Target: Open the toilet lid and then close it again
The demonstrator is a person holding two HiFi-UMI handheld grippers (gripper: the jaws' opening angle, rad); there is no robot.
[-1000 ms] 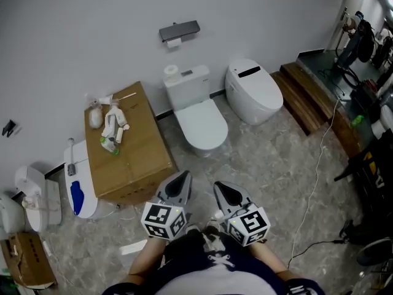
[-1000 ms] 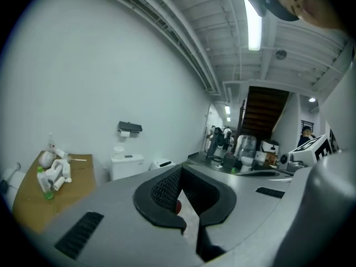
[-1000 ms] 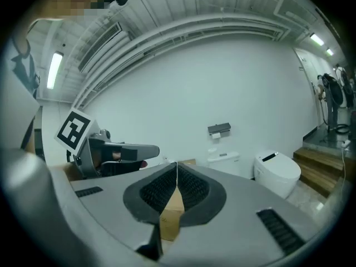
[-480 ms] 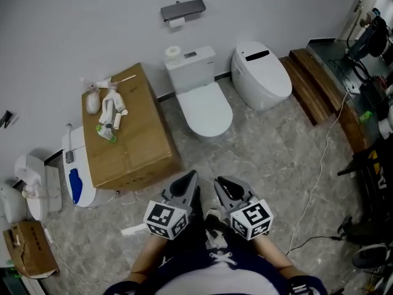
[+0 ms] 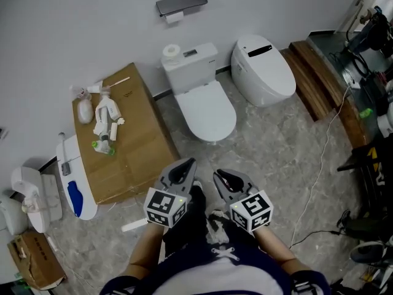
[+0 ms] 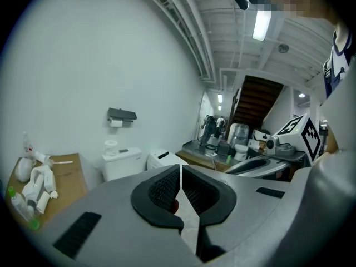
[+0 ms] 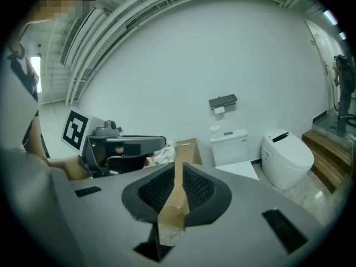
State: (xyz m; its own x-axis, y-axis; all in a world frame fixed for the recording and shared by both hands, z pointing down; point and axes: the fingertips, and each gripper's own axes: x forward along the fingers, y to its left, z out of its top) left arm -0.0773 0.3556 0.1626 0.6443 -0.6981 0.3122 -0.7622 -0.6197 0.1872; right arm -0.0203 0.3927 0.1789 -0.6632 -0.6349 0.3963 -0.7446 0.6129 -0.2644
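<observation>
A white toilet stands against the wall with its lid [image 5: 206, 112] down over the bowl and a cistern [image 5: 191, 61] behind it. My left gripper [image 5: 184, 167] and right gripper [image 5: 223, 177] are side by side low in the head view, both shut and holding nothing, well short of the bowl. In the left gripper view the shut gripper [image 6: 179, 174] points past the cistern [image 6: 122, 162]. From the right gripper view, the closed gripper [image 7: 179, 170] aims left of the toilet lid [image 7: 241, 171]; the left gripper [image 7: 123, 146] shows beside it.
A large cardboard box [image 5: 131, 141] with bottles and rags on top stands left of the toilet. A second, rounded white toilet [image 5: 263, 70] sits to the right, with wooden steps [image 5: 310, 78] beyond. A cable [image 5: 313, 183] trails over the stone floor at right. A paper holder [image 5: 181, 3] hangs on the wall.
Both grippers have moved forward toward the toilet together, still shut. The toilet and box now sit nearer and lower in the head view.
</observation>
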